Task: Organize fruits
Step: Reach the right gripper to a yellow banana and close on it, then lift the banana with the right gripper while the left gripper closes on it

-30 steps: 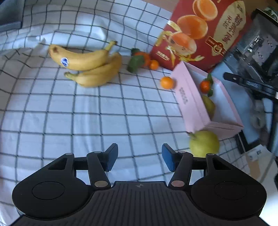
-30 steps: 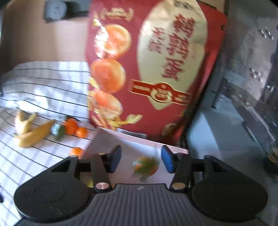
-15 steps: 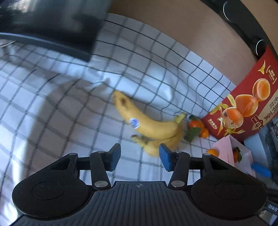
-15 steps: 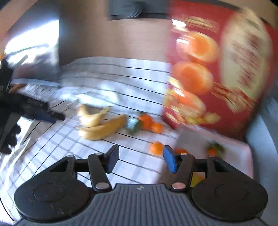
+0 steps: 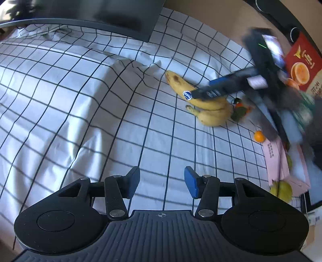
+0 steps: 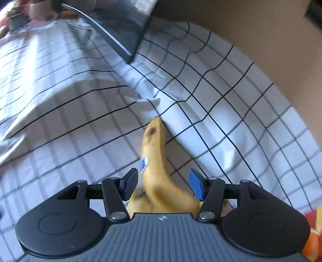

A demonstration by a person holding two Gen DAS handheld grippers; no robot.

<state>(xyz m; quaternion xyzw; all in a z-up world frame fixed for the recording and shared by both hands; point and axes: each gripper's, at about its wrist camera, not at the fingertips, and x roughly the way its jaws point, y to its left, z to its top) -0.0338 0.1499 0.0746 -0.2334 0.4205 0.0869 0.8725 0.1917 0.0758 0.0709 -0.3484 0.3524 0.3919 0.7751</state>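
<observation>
Right gripper: the right gripper [image 6: 163,182] pointed down at the bananas [image 6: 155,167], its blue pads [image 6: 196,184] apart on either side of the stickered banana; a gap showed at each pad, so nothing was clamped.
Right gripper from the other camera: it [image 5: 196,94] appeared as a blurred dark bar reaching in from the right, its tip over the sticker of the upper banana.
Left gripper: the left gripper [image 5: 162,182] hung over bare cloth with its fingers [image 5: 190,181] spread and nothing between them.
Bananas: two joined bananas [image 5: 203,100] lay on the checked cloth [image 5: 100,112] well ahead and right of the left gripper, the upper one bearing a blue sticker and a brown spot near its tip.
Leafy tangerines: a tangerine with green leaves [image 5: 240,109] sat just beside the stem end of the bananas.
Loose tangerine: a small tangerine [image 5: 259,136] lay alone on the cloth, near the pink box.
Pink box: an open pink box [image 5: 275,159] stood at the right edge of the cloth; its contents were mostly hidden by blur.
Pear: a yellow-green pear [image 5: 281,191] rested on the cloth against the box's near corner.
Red carton: a red carton printed with oranges [image 5: 301,64] stood at the far right.
Dark panel: a flat dark panel [image 5: 120,18] lay at the far edge of the cloth.
</observation>
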